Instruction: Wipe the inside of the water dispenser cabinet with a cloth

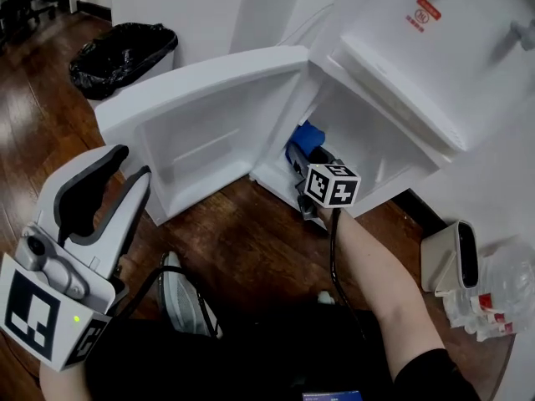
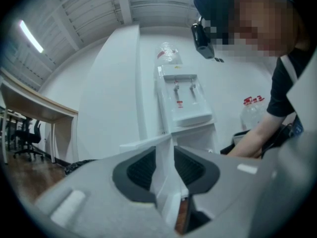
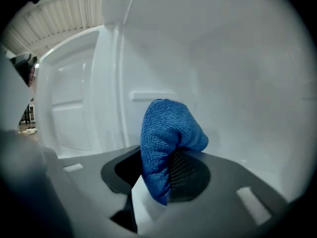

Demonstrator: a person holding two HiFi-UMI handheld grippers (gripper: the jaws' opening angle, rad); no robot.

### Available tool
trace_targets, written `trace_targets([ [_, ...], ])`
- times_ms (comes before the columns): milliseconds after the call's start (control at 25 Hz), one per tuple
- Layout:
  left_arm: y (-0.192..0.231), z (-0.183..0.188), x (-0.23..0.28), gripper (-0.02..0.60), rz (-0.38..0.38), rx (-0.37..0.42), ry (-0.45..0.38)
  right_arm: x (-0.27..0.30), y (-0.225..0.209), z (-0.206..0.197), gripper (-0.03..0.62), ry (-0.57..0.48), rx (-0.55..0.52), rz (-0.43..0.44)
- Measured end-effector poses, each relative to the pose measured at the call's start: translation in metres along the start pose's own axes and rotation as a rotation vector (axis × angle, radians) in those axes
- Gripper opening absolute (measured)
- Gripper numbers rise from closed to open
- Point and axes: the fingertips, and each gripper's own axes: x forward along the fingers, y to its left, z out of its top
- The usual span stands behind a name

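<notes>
1 cloth [image 3: 166,133], 1 cabinet [image 1: 368,132], 2 hand-held grippers [image 1: 132,164] [image 1: 299,159]

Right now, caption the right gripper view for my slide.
Right gripper holding a blue cloth inside the white dispenser cabinet.

No wording can be read for certain. A red label [image 1: 427,12] on the front of the water dispenser [image 1: 393,73] shows what may be a round warning sign above a line of print too small to make out. A smaller red tag [image 2: 179,104] by its taps is equally illegible. One cube [image 1: 333,185] and a second cube [image 1: 33,309] bear black-and-white square patterns, no letters.
</notes>
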Motion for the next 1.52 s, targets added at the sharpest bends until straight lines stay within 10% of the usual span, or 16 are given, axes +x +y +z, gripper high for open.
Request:
trace_targets([
  [360, -0.003, -0.048, -0.026, 0.117, 0.051, 0.053, 0.151, -0.037, 0.078, -0.013, 0.129, 0.049, 0.062, 0.158],
  [600, -0.049, -0.045, -0.023, 0.117, -0.178, 0.000, 0.098, -0.118, 0.146, 0.035, 0.129, 0.064, 0.074, 0.441],
  [840, -0.102, -0.057, -0.015, 0.189, -0.442, -0.218, 0.139, -0.208, 0.186, 0.097, 0.130, -0.022, 0.034, 0.607],
  [1160, -0.102, -0.083, -0.011, 0.194, -0.420, -0.204, 0.229, -0.185, 0.143, 0.067, 0.130, -0.041, -0.090, 0.389],
  [1520, -0.098, -0.084, -0.014, 0.193, -0.402, -0.146, 0.248, -0.112, 0.090, 0.182, 0.129, -0.376, -0.312, 0.072],
])
